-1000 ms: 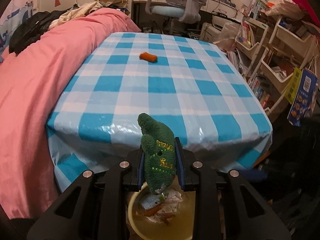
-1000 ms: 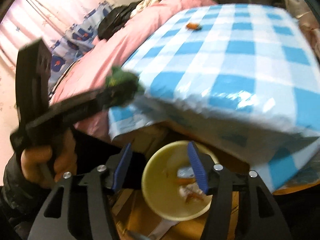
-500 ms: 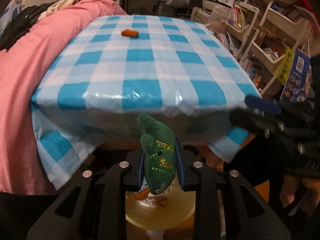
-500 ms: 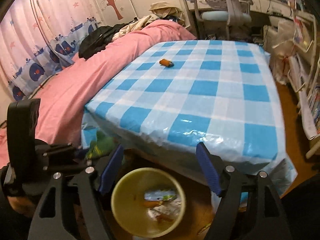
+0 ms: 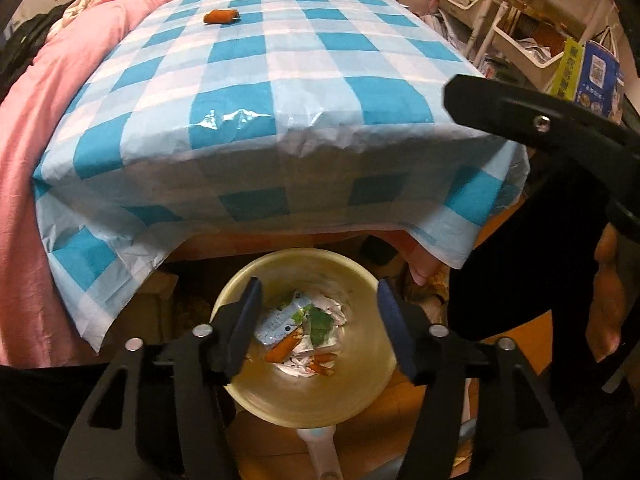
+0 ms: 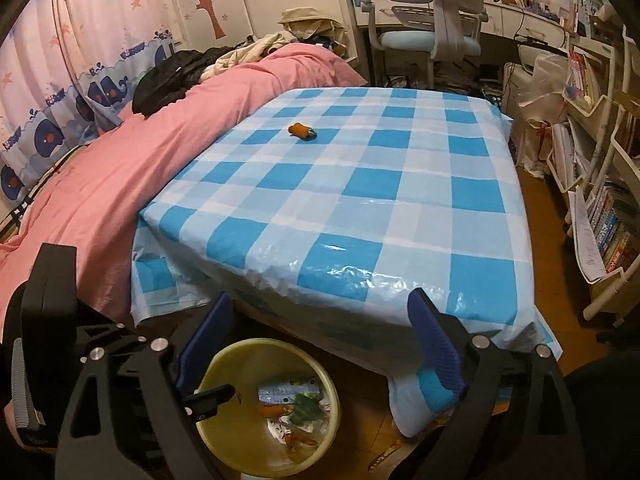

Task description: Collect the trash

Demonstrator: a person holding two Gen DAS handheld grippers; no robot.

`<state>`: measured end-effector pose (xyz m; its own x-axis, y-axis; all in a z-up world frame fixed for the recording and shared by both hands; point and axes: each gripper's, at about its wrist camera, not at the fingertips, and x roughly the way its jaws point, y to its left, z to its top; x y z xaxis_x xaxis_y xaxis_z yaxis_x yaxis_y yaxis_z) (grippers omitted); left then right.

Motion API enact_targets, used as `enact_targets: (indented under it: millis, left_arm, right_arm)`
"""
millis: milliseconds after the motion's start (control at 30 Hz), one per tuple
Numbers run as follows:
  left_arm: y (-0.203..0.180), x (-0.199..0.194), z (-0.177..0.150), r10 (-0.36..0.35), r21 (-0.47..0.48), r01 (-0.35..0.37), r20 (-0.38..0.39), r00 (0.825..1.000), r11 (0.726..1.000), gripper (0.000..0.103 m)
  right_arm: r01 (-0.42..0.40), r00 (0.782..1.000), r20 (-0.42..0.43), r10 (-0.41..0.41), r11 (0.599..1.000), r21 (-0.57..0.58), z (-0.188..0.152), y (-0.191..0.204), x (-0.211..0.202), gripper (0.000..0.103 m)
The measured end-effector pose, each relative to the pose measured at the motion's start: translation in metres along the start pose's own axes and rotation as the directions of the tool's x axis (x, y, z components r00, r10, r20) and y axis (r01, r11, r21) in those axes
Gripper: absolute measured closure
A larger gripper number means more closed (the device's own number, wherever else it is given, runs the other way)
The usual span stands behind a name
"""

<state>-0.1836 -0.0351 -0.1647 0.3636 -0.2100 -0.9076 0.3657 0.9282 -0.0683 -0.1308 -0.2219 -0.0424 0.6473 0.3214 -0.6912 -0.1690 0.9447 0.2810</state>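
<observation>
My left gripper (image 5: 318,322) is open and empty, right above the yellow bin (image 5: 352,272) that stands on the floor by the table's near edge. The green plush piece (image 5: 320,322) lies in the bin among wrappers and orange bits. My right gripper (image 6: 320,340) is open and empty, above the bin (image 6: 224,364) and beside the left gripper (image 6: 120,356). An orange piece (image 5: 220,16) lies on the far left of the blue checked tablecloth (image 5: 280,80); it also shows in the right wrist view (image 6: 302,131).
A pink bed cover (image 6: 120,168) borders the table on the left. Shelves with books (image 6: 600,200) stand to the right. An office chair (image 6: 428,36) and desk are behind the table. The tablecloth (image 6: 360,200) hangs over the table edge above the bin.
My left gripper has opened and the green plush piece has dropped into the bin. Both grippers have shifted; the right one now looks higher over the table.
</observation>
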Motion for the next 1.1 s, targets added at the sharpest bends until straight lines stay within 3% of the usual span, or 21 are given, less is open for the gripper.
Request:
enact_targets:
  millis: [200, 433, 767, 1100]
  left_arm:
    - [0.014, -0.002, 0.004, 0.071, -0.065, -0.069, 0.041, 0.997, 0.996, 0.034]
    - [0.042, -0.015, 0.009, 0.140, -0.208, -0.113, 0.121, 0.983, 0.972, 0.025]
    - [0.051, -0.020, 0.008, 0.143, -0.252, -0.101, 0.152, 0.978, 0.962, 0.024]
    - [0.058, -0.040, 0.007, 0.133, -0.311, -0.049, 0.254, 0.958, 0.949, 0.024]
  right_arm:
    - [0.034, 0.999, 0.005, -0.034, 0.999, 0.001, 0.000, -0.001, -0.001, 0.014]
    - [0.053, 0.999, 0.003, -0.053, 0.998, -0.020, -0.001, 0.003, 0.000, 0.013]
    - [0.062, 0.998, 0.006, -0.062, 0.998, -0.025, -0.001, 0.005, 0.001, 0.011]
    - [0.070, 0.997, 0.023, -0.070, 0.997, -0.016, 0.003, 0.002, -0.001, 0.011]
